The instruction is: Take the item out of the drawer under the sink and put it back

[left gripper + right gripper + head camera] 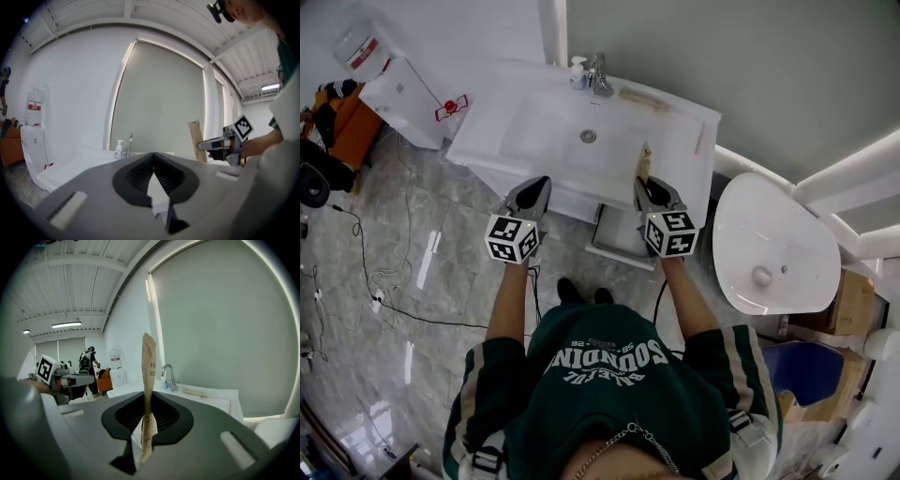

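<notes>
Packet (pixel 149 376) clamped in right hand-held gripper (pixel 148 397) at sink (pixel 546 131) edge; left hand-held gripper (pixel 153 157) closed.

Read "SOUNDIN" in large white letters on the green sweatshirt (pixel 609 375); made out only "H" on the tan packet (pixel 149 362).

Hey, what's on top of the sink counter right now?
A soap bottle and faucet at the back, a pale strip beside them, a pink stick at right. The right gripper and its tan packet cover some of the counter front.
</notes>
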The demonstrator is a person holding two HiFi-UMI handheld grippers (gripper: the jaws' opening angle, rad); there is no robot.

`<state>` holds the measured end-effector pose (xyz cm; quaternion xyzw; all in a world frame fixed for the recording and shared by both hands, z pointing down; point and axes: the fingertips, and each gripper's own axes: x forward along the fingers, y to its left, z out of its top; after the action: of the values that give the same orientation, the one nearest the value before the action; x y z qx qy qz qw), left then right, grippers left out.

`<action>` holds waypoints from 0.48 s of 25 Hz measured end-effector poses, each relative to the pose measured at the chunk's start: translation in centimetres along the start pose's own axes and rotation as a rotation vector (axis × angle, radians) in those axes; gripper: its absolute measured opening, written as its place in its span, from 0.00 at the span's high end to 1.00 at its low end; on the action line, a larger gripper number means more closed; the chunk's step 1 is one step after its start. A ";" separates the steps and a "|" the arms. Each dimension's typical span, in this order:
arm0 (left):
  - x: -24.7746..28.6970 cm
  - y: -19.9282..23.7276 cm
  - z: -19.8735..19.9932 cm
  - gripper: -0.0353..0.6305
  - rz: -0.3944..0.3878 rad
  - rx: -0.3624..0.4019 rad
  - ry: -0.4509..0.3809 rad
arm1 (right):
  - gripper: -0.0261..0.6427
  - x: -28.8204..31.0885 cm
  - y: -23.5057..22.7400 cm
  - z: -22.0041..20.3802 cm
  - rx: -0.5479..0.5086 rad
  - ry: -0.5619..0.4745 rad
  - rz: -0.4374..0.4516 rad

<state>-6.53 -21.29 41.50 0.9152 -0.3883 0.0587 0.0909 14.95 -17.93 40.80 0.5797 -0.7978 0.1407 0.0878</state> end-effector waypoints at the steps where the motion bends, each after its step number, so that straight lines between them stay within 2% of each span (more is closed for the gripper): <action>1: -0.1 0.1 0.1 0.87 0.002 0.000 -0.002 | 0.89 0.0 0.1 0.3 -0.003 -0.008 0.003; 12: -0.4 0.0 -0.8 0.87 0.001 -0.011 0.016 | 0.89 0.9 0.8 -1.0 -0.002 0.025 0.021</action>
<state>-6.84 -20.90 42.22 0.9140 -0.3883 0.0638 0.0987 13.88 -18.15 41.93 0.5694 -0.8028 0.1479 0.0967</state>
